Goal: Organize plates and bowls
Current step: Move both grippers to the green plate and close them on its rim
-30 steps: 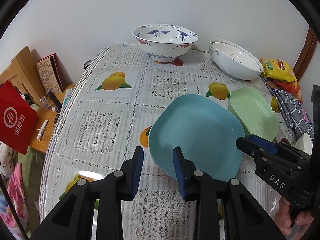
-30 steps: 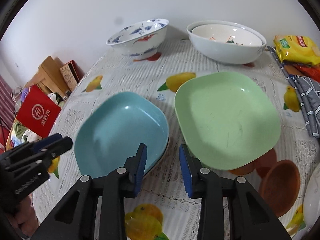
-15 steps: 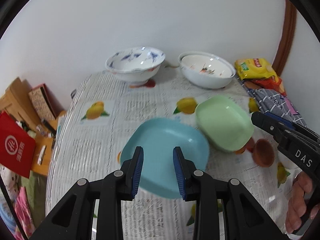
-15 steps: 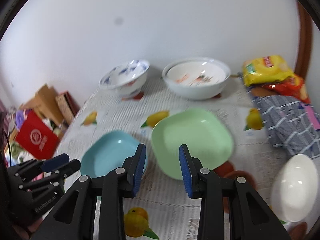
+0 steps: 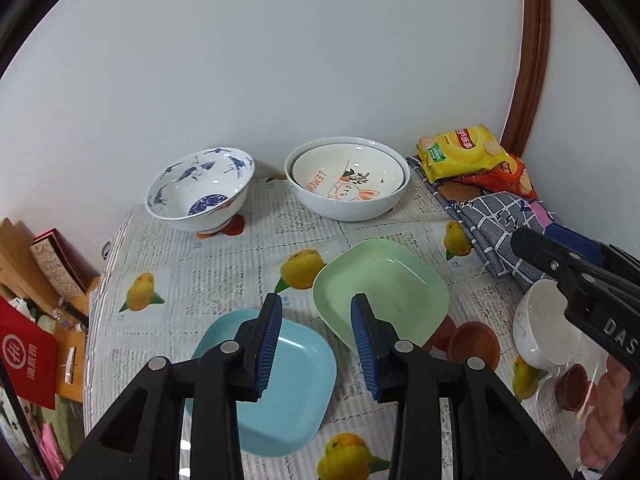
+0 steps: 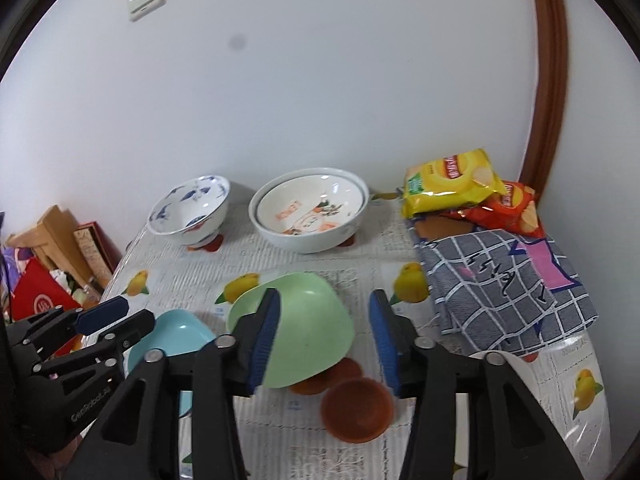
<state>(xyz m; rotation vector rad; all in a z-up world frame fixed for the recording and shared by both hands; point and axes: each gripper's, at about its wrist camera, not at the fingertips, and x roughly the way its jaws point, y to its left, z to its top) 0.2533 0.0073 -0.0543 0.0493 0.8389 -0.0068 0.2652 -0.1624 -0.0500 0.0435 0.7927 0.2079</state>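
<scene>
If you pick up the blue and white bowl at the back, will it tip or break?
The blue and white bowl stands on a narrow foot under a wide rim, so a push near the rim would probably tip it. It looks like glazed china, so likely heavy, slippery and breakable if dropped.

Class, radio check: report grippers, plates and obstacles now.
Left gripper and right gripper empty, jaws opening. Blue plate and green plate side by side on table. Brown saucer beside green plate.
</scene>
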